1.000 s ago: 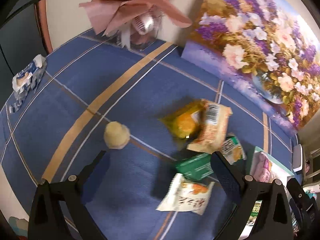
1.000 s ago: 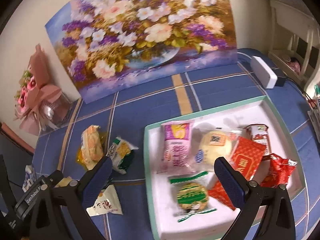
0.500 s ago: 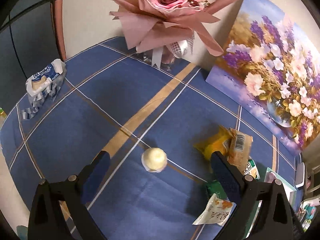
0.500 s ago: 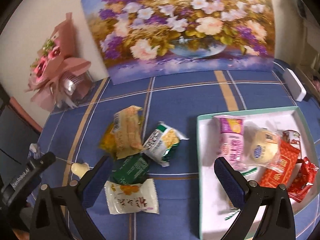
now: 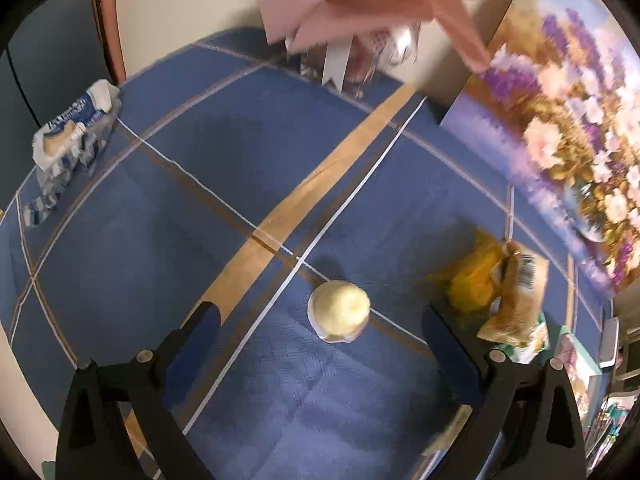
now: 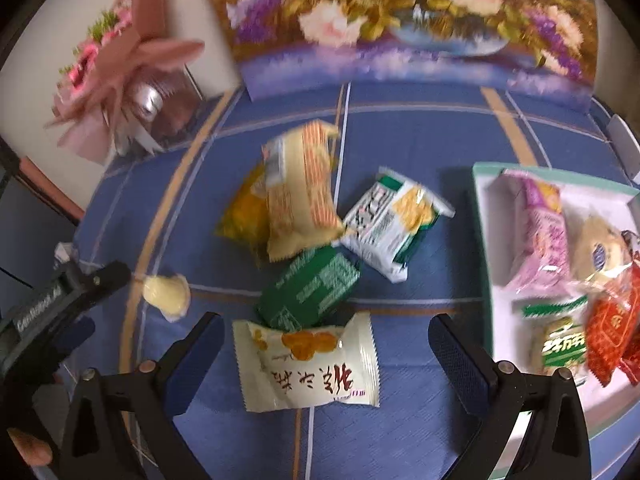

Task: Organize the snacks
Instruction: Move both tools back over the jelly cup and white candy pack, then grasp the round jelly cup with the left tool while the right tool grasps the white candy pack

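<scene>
We line up on the small round pale-yellow wrapped snack (image 5: 339, 312)

It sits on the blue checked tablecloth (image 5: 224, 168), centred between our left gripper (image 5: 320, 322)'s wide-open, empty jaws; right gripper (image 6: 324, 340), equally open and empty, hovers over the white plastic snack packet (image 6: 308, 364); next we'd lower, close.

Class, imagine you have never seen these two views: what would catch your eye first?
Probably the loose snack packets piled on the blue tablecloth, with a white tray of sorted snacks to their right. Then the flower painting against the back wall, and the pale round snack alone between the left gripper's open fingers.
</scene>
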`<action>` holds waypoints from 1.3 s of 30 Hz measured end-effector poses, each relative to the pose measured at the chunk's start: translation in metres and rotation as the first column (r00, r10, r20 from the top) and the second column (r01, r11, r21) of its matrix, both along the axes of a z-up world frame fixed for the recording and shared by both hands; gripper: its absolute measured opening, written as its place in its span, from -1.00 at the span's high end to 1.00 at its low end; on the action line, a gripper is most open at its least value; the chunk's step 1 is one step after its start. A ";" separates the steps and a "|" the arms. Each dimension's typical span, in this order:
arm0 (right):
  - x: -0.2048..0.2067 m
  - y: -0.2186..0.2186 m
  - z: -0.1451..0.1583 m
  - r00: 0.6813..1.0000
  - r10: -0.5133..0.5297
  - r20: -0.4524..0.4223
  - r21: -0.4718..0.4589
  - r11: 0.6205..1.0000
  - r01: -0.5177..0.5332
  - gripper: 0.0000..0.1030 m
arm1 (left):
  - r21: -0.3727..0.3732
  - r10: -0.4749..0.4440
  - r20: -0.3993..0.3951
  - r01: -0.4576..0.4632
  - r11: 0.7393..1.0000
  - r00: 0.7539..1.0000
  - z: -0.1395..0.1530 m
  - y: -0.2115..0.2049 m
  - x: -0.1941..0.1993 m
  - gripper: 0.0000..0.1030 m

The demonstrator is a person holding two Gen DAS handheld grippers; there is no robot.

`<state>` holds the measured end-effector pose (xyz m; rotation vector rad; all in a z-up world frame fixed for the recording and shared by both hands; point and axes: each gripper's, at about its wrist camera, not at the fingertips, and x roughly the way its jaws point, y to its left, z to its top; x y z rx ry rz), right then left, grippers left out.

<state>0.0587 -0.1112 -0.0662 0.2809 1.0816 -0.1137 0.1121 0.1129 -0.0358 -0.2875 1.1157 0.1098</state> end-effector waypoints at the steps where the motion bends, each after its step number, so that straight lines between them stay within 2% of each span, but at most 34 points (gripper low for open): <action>1: 0.000 0.002 -0.006 1.000 0.003 -0.018 -0.004 1.000 -0.004 -1.00 | -0.003 -0.005 -0.009 0.005 1.000 1.000 -0.004 -0.001 0.003 -0.94; 5: 0.003 0.005 -0.021 0.998 -0.002 -0.070 -0.008 1.000 0.001 -1.00 | 0.003 -0.032 -0.019 0.032 0.999 0.999 -0.016 -0.005 0.014 -0.87; 7: 0.004 0.007 -0.026 0.996 0.005 -0.090 -0.019 1.000 -0.007 -1.00 | 0.004 -0.045 -0.019 0.046 0.999 0.999 -0.020 -0.007 0.018 -0.72; 9: 0.004 0.009 -0.029 0.995 0.011 -0.101 -0.030 0.999 -0.014 -1.00 | 0.012 -0.056 -0.023 0.056 0.998 0.998 -0.024 -0.010 0.022 -0.49; 14: 0.004 0.013 -0.033 0.993 0.020 -0.118 -0.040 0.999 -0.024 -1.00 | 0.001 -0.066 -0.056 0.066 0.998 0.996 -0.035 -0.011 0.026 -0.44; 15: 0.005 0.014 -0.034 0.992 0.023 -0.123 -0.044 0.999 -0.028 -0.99 | 0.005 -0.066 -0.063 0.067 0.998 0.996 -0.036 -0.012 0.026 -0.28; 17: 0.004 0.017 -0.036 0.991 0.031 -0.131 -0.047 0.998 -0.038 -0.97 | 0.004 -0.072 -0.069 0.072 0.997 0.995 -0.038 -0.013 0.026 -0.16; 19: 0.005 0.016 -0.037 0.990 0.036 -0.137 -0.046 0.998 -0.043 -0.86 | 0.001 -0.079 -0.076 0.079 0.997 0.994 -0.041 -0.015 0.026 -0.11; 21: 0.003 0.017 -0.038 0.989 0.041 -0.140 -0.040 0.998 -0.047 -0.77 | -0.004 -0.081 -0.090 0.081 0.997 0.993 -0.045 -0.017 0.026 0.13; 22: 0.003 0.018 -0.039 0.989 0.047 -0.142 -0.034 0.998 -0.053 -0.70 | -0.007 -0.081 -0.099 0.080 0.997 0.992 -0.048 -0.017 0.027 0.18; 29: 0.006 0.031 -0.042 0.985 0.075 -0.156 -0.019 0.997 -0.079 -0.34 | -0.005 -0.082 -0.099 0.082 0.997 0.992 -0.048 -0.018 0.026 0.20; 31: 0.008 0.032 -0.043 0.984 0.080 -0.159 -0.018 0.996 -0.084 -0.16 | -0.015 -0.080 -0.103 0.079 0.997 0.992 -0.048 -0.017 0.025 0.20; 39: 0.011 0.028 -0.040 0.983 0.089 -0.162 0.013 0.996 -0.088 -0.01 | -0.031 -0.083 -0.119 0.079 0.996 0.989 -0.048 -0.019 0.024 0.21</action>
